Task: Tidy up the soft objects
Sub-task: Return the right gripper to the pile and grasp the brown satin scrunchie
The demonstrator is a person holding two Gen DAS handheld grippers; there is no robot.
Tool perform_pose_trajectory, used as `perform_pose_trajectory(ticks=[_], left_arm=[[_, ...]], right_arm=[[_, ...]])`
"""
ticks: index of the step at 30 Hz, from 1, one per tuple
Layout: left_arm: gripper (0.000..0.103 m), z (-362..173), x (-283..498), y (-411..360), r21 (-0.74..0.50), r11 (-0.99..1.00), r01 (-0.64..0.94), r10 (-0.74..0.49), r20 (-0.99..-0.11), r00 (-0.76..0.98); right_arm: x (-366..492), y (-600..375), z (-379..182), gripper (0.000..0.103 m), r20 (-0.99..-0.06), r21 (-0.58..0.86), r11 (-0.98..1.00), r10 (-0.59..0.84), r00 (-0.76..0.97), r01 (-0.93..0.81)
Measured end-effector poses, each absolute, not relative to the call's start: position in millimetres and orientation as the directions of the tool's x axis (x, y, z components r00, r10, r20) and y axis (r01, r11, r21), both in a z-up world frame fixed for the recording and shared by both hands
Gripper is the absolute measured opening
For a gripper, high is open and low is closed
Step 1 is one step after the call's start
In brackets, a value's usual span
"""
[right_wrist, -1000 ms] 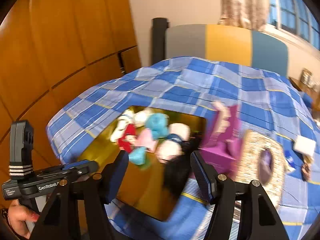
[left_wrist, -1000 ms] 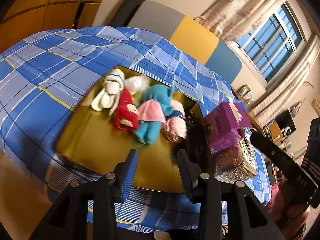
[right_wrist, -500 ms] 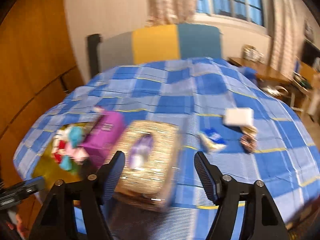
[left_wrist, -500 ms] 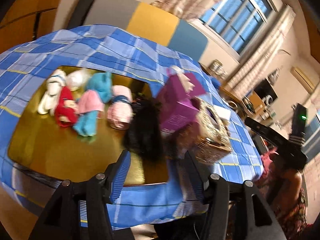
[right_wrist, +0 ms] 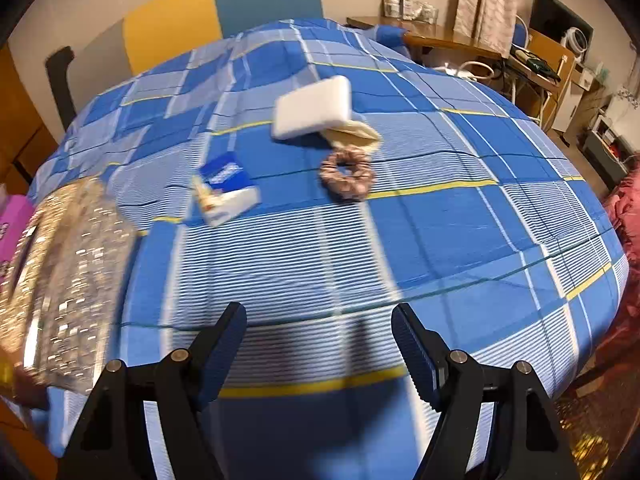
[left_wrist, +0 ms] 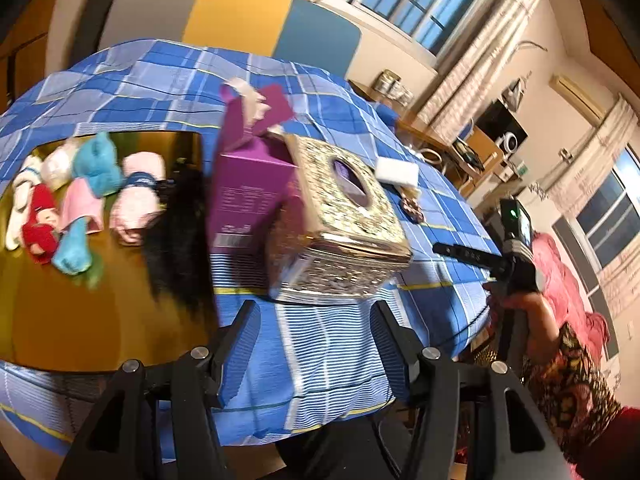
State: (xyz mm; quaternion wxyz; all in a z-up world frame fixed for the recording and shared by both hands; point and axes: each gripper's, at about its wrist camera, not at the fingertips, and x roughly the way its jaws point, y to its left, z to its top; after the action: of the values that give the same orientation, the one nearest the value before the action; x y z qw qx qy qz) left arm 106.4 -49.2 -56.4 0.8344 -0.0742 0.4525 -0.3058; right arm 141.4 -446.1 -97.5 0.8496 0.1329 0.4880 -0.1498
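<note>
In the left wrist view a gold tray (left_wrist: 60,320) holds soft toys: a red doll (left_wrist: 40,220), a teal plush (left_wrist: 96,160), a pink roll (left_wrist: 136,196) and a black hairpiece (left_wrist: 176,240). My left gripper (left_wrist: 314,332) is open and empty at the near table edge. In the right wrist view a white sponge (right_wrist: 314,108), a beige cloth (right_wrist: 352,136), a brown scrunchie (right_wrist: 347,176) and a blue tissue pack (right_wrist: 224,188) lie on the blue plaid cloth. My right gripper (right_wrist: 320,340) is open and empty, short of them.
A purple box (left_wrist: 248,184) and a gold tissue box (left_wrist: 340,216) stand mid-table; the gold box also shows in the right wrist view (right_wrist: 56,280). A chair (right_wrist: 224,4) stands behind the table. A desk (right_wrist: 460,44) is at the back right.
Both views have swung to the right along the table. The tray of toys has slid to the left of the left view; the sponge, scrunchie and tissue pack now fill the right view.
</note>
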Motion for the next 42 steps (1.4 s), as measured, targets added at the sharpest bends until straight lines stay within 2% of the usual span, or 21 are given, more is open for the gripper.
perform_pose_trajectory(ticks=[8, 12, 22, 24, 27, 29, 32, 35, 42], left_arm=[[0.058, -53, 103, -86, -0.393, 0.774, 0.497, -0.596, -0.719, 0.359], [0.058, -47, 104, -101, -0.385, 0.764, 0.518, -0.600, -0.719, 0.350], [0.058, -40, 113, -152, -0.396, 0.725, 0.564, -0.626, -0.719, 0.300], [0.058, -39, 115, -162, -0.406, 0.716, 0.569, -0.634, -0.718, 0.286], [0.058, -39, 118, -175, -0.418, 0.709, 0.568, -0.639, -0.721, 0.267], [0.058, -37, 117, -181, -0.418, 0.712, 0.565, -0.637, -0.723, 0.267], [0.058, -34, 123, -198, -0.412, 0.712, 0.568, -0.633, -0.728, 0.265], [0.058, -32, 131, -214, -0.417, 0.712, 0.565, -0.630, -0.734, 0.254], [0.058, -29, 154, -257, -0.409, 0.724, 0.555, -0.607, -0.760, 0.232]], right_arm=[[188, -498, -96, 0.079, -0.830, 0.094, 0.914, -0.147, 0.539, 0.394], [221, -507, -107, 0.079, -0.820, 0.042, 0.932, -0.173, 0.546, 0.359], [255, -521, -135, 0.079, -0.859, 0.071, 0.952, -0.094, 0.504, 0.299], [260, -519, -141, 0.073, -0.872, 0.076, 0.954, -0.077, 0.484, 0.289], [262, -515, -144, 0.056, -0.876, 0.030, 0.959, -0.110, 0.470, 0.281], [262, -516, -142, 0.036, -0.878, 0.049, 0.960, -0.090, 0.470, 0.275], [261, -519, -141, 0.028, -0.884, 0.071, 0.955, -0.073, 0.461, 0.287], [259, -522, -140, 0.024, -0.890, 0.096, 0.950, -0.052, 0.453, 0.298], [249, -533, -137, 0.024, -0.912, 0.128, 0.923, -0.035, 0.409, 0.363]])
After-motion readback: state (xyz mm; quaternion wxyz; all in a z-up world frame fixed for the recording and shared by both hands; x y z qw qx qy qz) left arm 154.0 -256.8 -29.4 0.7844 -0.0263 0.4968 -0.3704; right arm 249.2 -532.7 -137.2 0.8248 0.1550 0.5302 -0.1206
